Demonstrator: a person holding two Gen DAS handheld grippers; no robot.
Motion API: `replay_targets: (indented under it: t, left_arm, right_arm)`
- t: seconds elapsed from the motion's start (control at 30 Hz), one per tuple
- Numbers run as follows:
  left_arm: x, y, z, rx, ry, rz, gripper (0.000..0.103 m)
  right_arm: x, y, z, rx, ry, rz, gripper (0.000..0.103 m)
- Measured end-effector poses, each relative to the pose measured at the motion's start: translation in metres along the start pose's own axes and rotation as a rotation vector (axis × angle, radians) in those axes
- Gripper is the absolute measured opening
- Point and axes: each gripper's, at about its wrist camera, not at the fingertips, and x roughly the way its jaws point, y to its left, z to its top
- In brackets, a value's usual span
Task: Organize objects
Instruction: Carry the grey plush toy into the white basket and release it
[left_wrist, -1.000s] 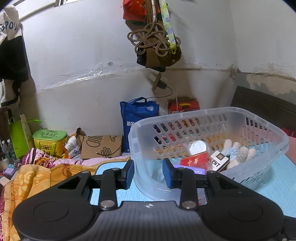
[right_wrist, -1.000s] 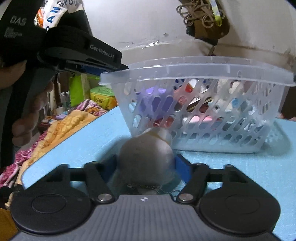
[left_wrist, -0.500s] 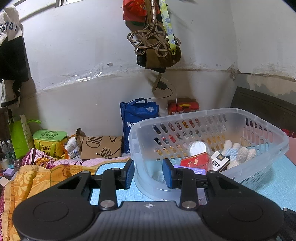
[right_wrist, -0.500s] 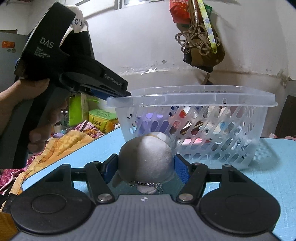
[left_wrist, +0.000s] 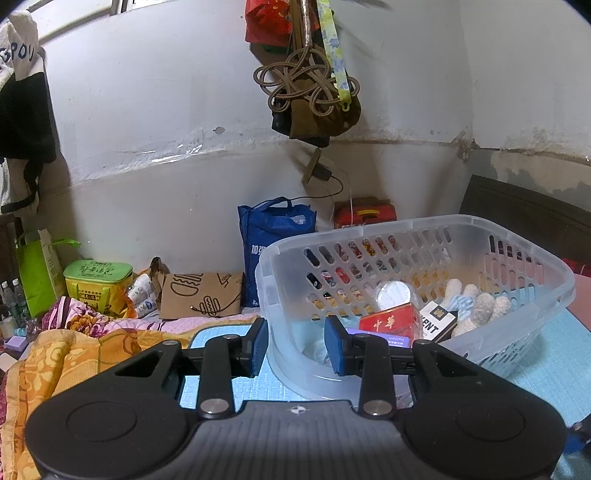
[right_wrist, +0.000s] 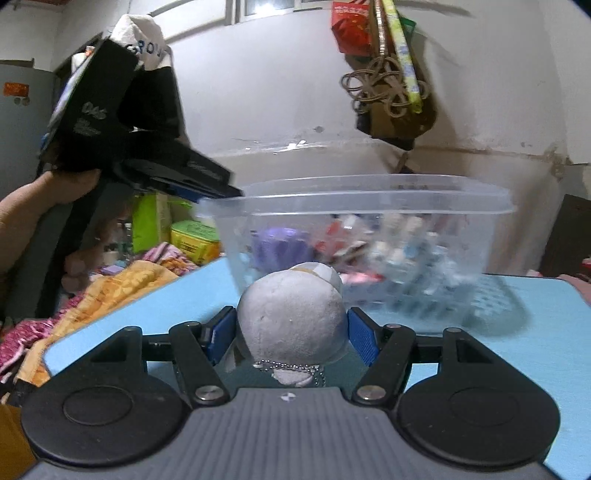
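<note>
1. Right hand-held gripper (right_wrist: 291, 334): both blue pads press the sides of a grey round plush toy (right_wrist: 291, 321), jaws about half spread. A ball chain hangs under the toy.
2. The toy sits lifted clear of the light-blue bench (right_wrist: 461, 354), directly between the fingers.
3. Clear perforated plastic basket (right_wrist: 354, 229) stands on the bench just ahead of the right hand-held gripper; this view is motion-blurred.
4. Left hand-held gripper (left_wrist: 295, 345): jaws narrowly apart, one blue pad either side of the near left corner wall of the basket (left_wrist: 413, 273). Whether the pads pinch the wall, I cannot tell.
5. Inside the basket, ahead-right of the left hand-held gripper: red cigarette pack (left_wrist: 388, 319), black-and-white box (left_wrist: 436, 321), fluffy white-and-blue toy (left_wrist: 476, 302).
6. In the right view, a hand (right_wrist: 44, 206) holds the left hand-held gripper, up-left of the toy.
7. Orange patterned blanket (left_wrist: 66, 354) lies left of the bench.
</note>
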Motion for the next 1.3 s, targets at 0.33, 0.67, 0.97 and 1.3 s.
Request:
replay_targets:
  t: [0.33, 0.67, 0.97, 1.3]
  left_arm:
    - [0.000, -0.003, 0.000, -0.003, 0.000, 0.017, 0.039]
    - [0.000, -0.003, 0.001, -0.003, 0.000, 0.028, 0.039]
    - [0.000, -0.001, -0.001, -0.006, 0.000, 0.020, 0.039]
    - [0.000, -0.001, 0.000, -0.009, 0.002, 0.018, 0.039]
  right_arm:
    - [-0.047, -0.024, -0.012, 0.084, -0.067, -0.043, 0.068]
    - [-0.071, -0.053, 0.047, 0.079, -0.168, -0.005, 0.068]
    - [-0.034, -0.065, 0.104, 0.051, -0.124, -0.033, 0.068]
    - [0.049, -0.049, 0.128, 0.003, -0.063, 0.042, 0.068]
